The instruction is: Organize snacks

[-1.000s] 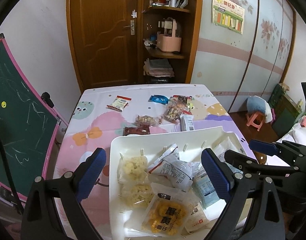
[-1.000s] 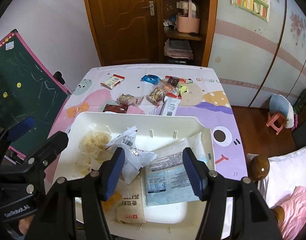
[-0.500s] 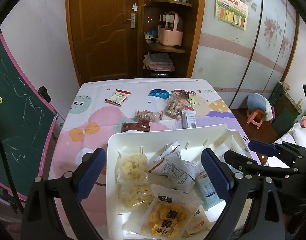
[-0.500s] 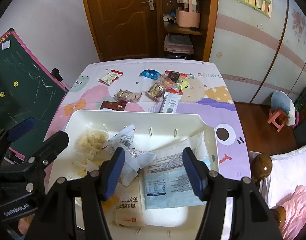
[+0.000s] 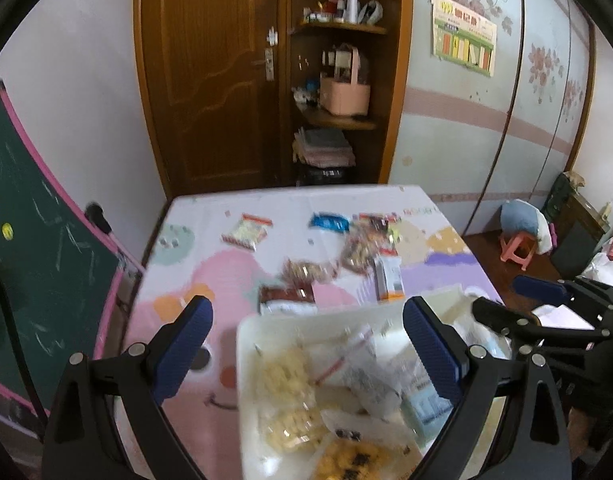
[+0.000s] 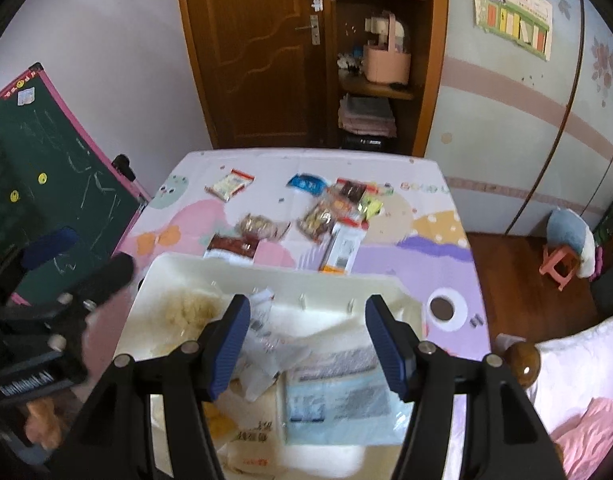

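A white tray (image 5: 246,332) (image 6: 178,264) sits at the near end of the table and holds several snack packets, among them a pale blue packet (image 6: 338,404) and bags of yellow puffs (image 5: 286,372). Loose snacks lie beyond it: a dark red packet (image 6: 232,246), a white carton (image 6: 342,248), a blue packet (image 6: 306,184), a red-trimmed packet (image 6: 228,186). My left gripper (image 5: 306,348) is open and empty above the tray's left part. My right gripper (image 6: 306,344) is open and empty above the tray's middle.
The table has a pastel cartoon cloth (image 6: 418,248). A green chalkboard (image 5: 34,248) leans at the left. A wooden door (image 5: 210,72) and shelves (image 5: 338,120) stand behind. A pink stool (image 6: 558,268) and bedding (image 6: 578,380) are on the right.
Both grippers have drawn back and tilted up, so the tray and table sit lower in both views. Both grippers stay open and empty. The snacks have not moved.
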The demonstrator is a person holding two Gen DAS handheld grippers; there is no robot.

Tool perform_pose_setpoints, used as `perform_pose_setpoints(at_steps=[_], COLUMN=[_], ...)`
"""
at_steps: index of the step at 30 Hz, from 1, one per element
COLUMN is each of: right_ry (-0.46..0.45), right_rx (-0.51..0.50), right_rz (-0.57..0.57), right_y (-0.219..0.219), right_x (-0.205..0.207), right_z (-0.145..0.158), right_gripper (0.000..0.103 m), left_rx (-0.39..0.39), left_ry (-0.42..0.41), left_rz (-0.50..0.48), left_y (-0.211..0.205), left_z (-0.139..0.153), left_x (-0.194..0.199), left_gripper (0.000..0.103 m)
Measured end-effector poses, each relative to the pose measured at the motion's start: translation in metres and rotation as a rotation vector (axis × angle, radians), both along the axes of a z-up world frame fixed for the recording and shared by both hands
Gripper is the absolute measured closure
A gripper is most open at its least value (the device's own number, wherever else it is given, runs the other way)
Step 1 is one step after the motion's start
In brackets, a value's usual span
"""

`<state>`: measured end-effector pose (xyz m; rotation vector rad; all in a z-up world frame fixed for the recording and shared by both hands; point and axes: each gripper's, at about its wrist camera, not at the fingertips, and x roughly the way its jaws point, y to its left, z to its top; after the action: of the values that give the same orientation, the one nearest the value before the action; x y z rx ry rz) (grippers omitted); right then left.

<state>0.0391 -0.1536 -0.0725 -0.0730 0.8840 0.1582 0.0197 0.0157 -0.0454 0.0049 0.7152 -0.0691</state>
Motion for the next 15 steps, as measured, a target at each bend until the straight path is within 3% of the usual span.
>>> perform_pose_setpoints(at_steps=[8,15], right_ry=[-0.075,-0.078], right_rx=[0.062,0.053], right_rz=[-0.047,-0.118], right_y=[-0.039,-0.063], right_x=[0.045,0.099], right_z=[0.047,0.064], right_gripper=[0.043,0.043], left_rx=[0.181,0.222], left_ry=[-0.126,-0.08], left_rz=[0.004,0.011], left_y=[0.004,0.021], left_z=[0.054,0.074], left_x=[0.025,0.075], left_gripper=[0.007,0.007])
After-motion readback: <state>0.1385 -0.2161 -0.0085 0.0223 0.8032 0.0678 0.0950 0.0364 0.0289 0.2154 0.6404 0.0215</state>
